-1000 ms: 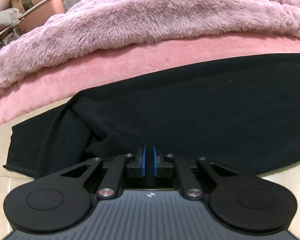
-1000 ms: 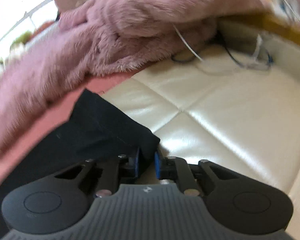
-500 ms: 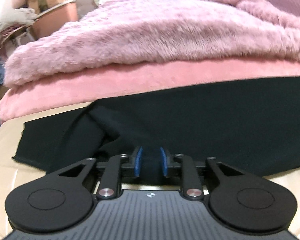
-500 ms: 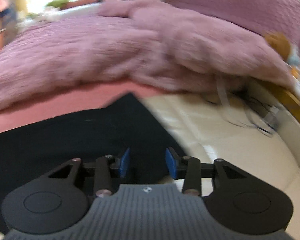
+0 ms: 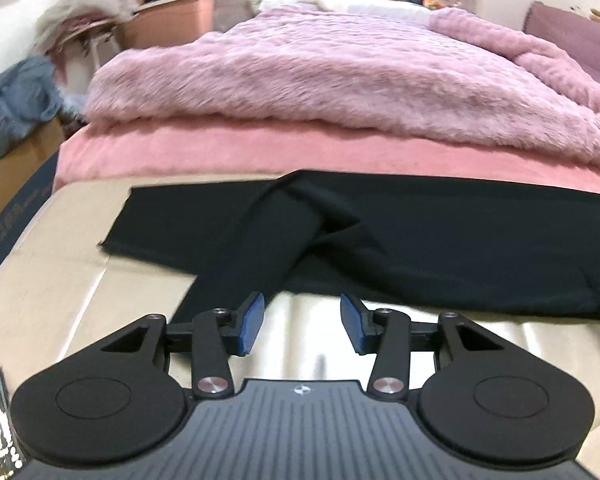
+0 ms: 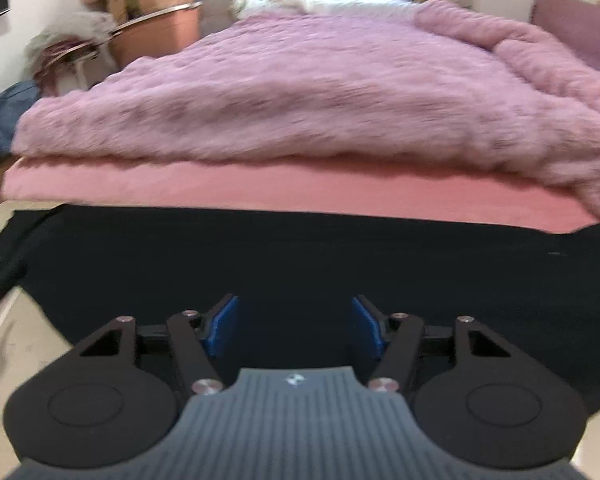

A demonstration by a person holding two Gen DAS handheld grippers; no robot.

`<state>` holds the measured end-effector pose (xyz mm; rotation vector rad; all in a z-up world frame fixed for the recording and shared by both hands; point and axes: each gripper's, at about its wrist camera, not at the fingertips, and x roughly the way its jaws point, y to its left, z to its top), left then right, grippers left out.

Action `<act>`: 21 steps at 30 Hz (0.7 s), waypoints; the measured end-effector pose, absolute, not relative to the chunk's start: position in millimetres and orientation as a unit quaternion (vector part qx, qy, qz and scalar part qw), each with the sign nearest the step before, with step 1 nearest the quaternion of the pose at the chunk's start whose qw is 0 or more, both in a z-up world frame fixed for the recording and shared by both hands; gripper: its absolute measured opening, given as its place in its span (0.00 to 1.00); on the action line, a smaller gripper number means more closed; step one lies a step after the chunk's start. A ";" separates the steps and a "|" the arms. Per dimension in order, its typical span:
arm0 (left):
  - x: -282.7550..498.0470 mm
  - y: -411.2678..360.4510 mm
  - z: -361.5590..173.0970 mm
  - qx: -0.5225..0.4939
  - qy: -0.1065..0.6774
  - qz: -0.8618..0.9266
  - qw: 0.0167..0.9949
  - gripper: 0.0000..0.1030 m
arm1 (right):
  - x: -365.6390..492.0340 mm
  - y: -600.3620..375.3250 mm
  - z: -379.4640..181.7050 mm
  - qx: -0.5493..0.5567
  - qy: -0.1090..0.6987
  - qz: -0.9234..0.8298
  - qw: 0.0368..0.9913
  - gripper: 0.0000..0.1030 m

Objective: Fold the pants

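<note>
Both tongs are spread wide now and hold nothing. A second ago the left tongs (image 5: 302, 320) were pinched on the black pants (image 5: 440, 240), and the right tongs (image 6: 294, 326) were nearly closed at the edge of the pants. Now they have let go and pulled back. The pants lie on the cream bed (image 5: 60, 288), below the pink blanket (image 5: 320, 92). One leg is crossed over, so this fold looks placed, with more folding probably left.
</note>
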<state>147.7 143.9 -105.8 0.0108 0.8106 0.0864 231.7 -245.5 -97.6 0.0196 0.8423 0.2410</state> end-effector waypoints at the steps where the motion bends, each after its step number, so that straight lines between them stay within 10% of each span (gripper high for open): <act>1: 145.9 149.4 -107.2 0.002 0.396 0.046 0.917 0.55 | 233.1 -233.7 -98.8 0.003 0.411 0.125 0.903 0.47; 21: 134.5 228.8 -135.2 -0.143 0.383 0.136 0.902 0.61 | 251.6 -159.1 -139.0 -0.051 0.475 0.142 0.867 0.41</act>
